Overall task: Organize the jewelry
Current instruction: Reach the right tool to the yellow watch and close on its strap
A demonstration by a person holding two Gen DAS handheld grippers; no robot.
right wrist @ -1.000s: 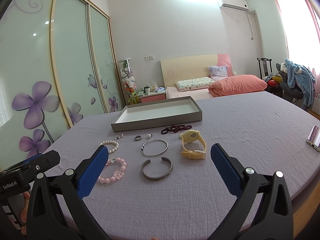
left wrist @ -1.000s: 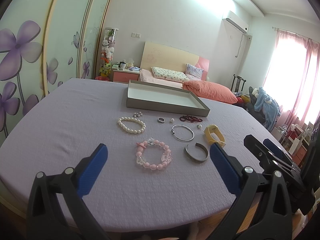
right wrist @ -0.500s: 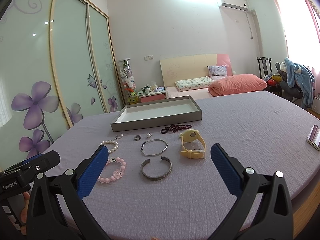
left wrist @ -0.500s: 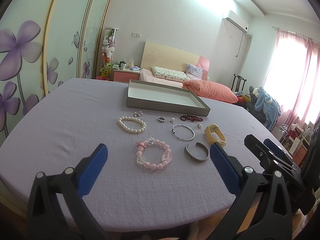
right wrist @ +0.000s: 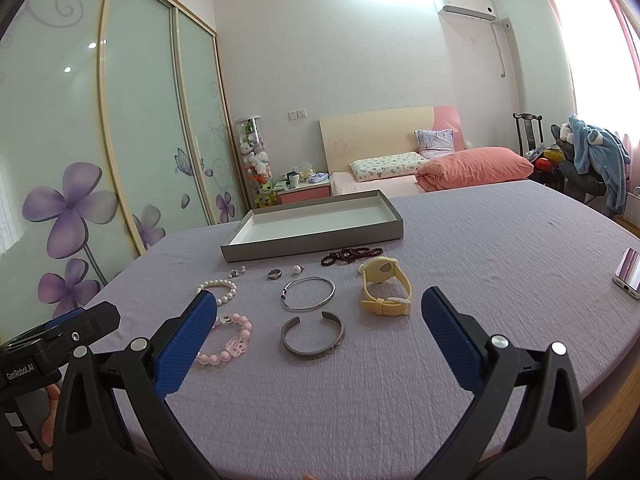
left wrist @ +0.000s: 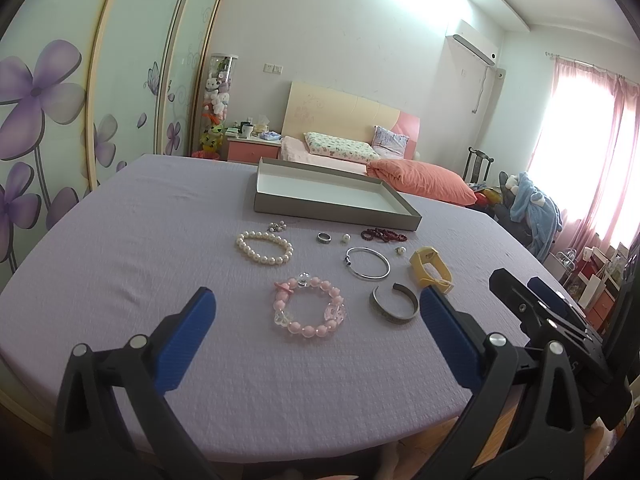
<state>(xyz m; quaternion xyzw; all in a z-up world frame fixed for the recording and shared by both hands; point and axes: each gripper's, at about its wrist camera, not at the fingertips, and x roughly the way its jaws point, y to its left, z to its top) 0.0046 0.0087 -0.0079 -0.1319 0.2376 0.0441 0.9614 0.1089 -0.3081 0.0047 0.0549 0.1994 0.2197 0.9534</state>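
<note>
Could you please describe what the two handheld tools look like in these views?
Both match: the left tool and the right tool each have two black plastic arms with silver rivets, ending in blue textured fingertips. The left tool's black body carries white "GenRobot.AI" lettering in the right wrist view. No cables or sleeves are visible.

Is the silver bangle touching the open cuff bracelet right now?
Apart. The right wrist view shows a strip of purple cloth between the silver bangle and the open cuff bracelet; the left wrist view shows the same gap.
</note>
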